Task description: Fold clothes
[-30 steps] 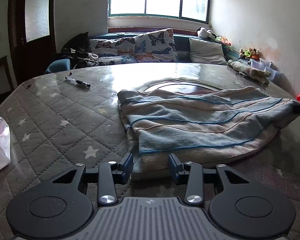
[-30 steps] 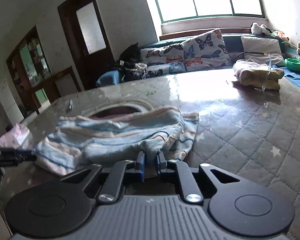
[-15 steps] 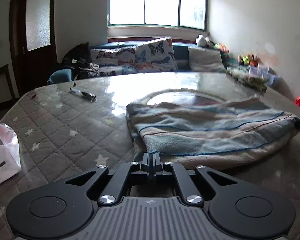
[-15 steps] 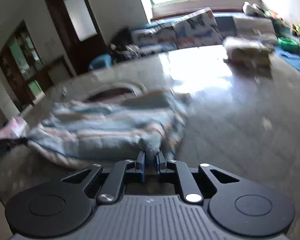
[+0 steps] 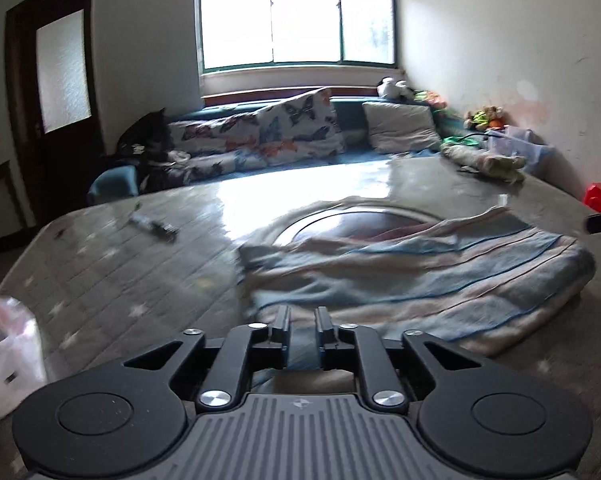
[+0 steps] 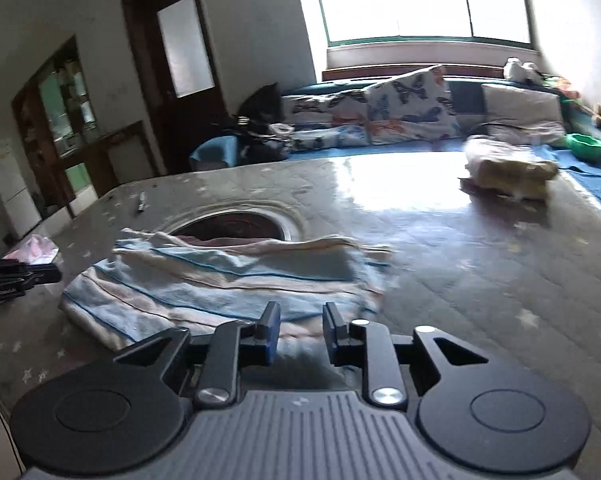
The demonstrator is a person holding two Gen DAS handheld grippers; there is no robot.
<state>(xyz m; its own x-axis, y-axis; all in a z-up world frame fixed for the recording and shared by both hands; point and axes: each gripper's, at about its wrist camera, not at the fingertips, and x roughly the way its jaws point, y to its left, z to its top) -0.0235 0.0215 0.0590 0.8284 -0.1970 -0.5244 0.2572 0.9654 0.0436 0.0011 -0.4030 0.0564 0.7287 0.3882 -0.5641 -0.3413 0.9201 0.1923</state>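
Note:
A folded striped garment (image 5: 420, 276), pale blue and cream, lies on the quilted table cover (image 5: 112, 264). It also shows in the right wrist view (image 6: 228, 280). My left gripper (image 5: 302, 328) is at its near left edge, its jaws a narrow gap apart with cloth between them; whether they pinch it is unclear. My right gripper (image 6: 299, 330) is open and empty at the garment's near right edge. Each gripper's tip shows at the edge of the other's view.
A pen (image 5: 152, 226) lies at the table's far left. A folded cloth pile (image 6: 508, 172) sits at the far right. A white bag (image 5: 8, 356) stands at the left edge. A round cut-out (image 6: 232, 226) lies behind the garment. A sofa with cushions (image 5: 296, 136) stands beyond.
My right gripper, shut on the garment's edge before, has opened and let go. My left gripper closed fully half a second ago and now stands slightly apart. Both views have lifted.

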